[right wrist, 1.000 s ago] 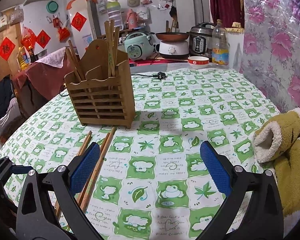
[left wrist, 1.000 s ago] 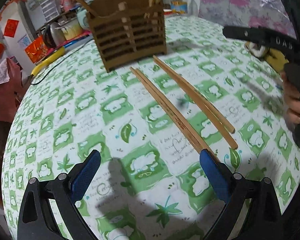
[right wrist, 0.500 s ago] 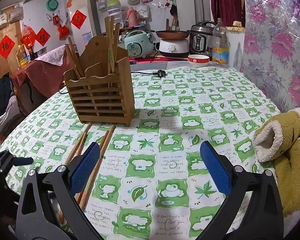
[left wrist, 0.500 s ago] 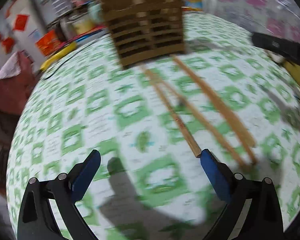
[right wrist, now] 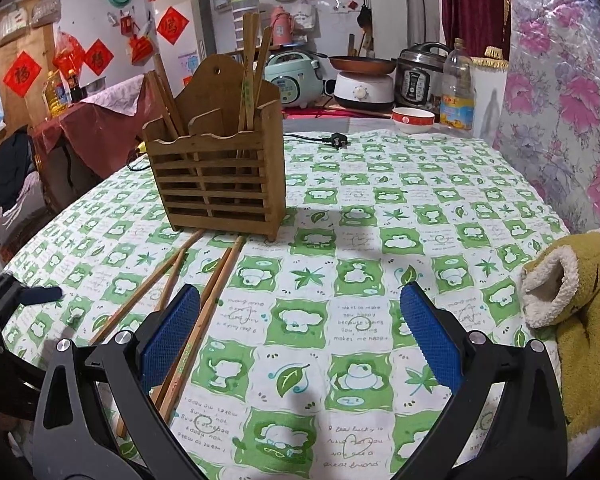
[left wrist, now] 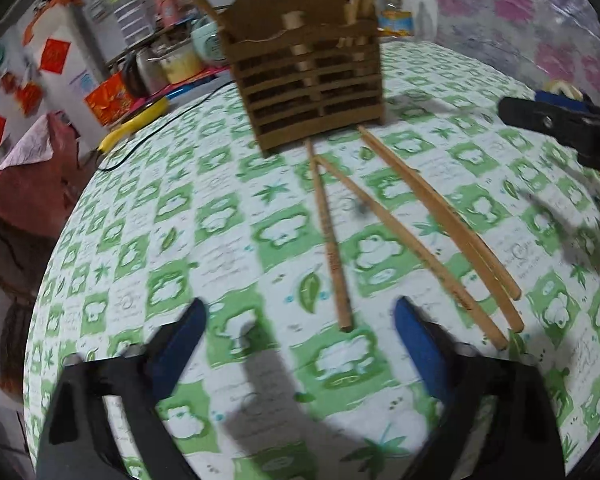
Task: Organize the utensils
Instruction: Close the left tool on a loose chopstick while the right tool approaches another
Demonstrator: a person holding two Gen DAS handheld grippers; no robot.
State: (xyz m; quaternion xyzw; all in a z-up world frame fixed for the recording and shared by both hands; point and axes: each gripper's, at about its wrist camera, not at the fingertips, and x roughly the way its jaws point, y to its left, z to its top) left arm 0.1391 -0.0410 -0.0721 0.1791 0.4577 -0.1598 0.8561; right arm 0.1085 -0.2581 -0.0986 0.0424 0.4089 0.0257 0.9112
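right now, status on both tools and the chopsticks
Both tools open, left tool, right tool. Four chopsticks loose on table before holder. Nothing blocking.

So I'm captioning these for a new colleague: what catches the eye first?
The wooden holder standing on the green-checked tablecloth, several chopsticks upright in it. Then the four loose chopsticks lying in front of it, fanned toward the open left gripper.

Four loose chopsticks [left wrist: 396, 236] on the tablecloth, one wooden holder [left wrist: 312, 80], two tools [left wrist: 300, 340].
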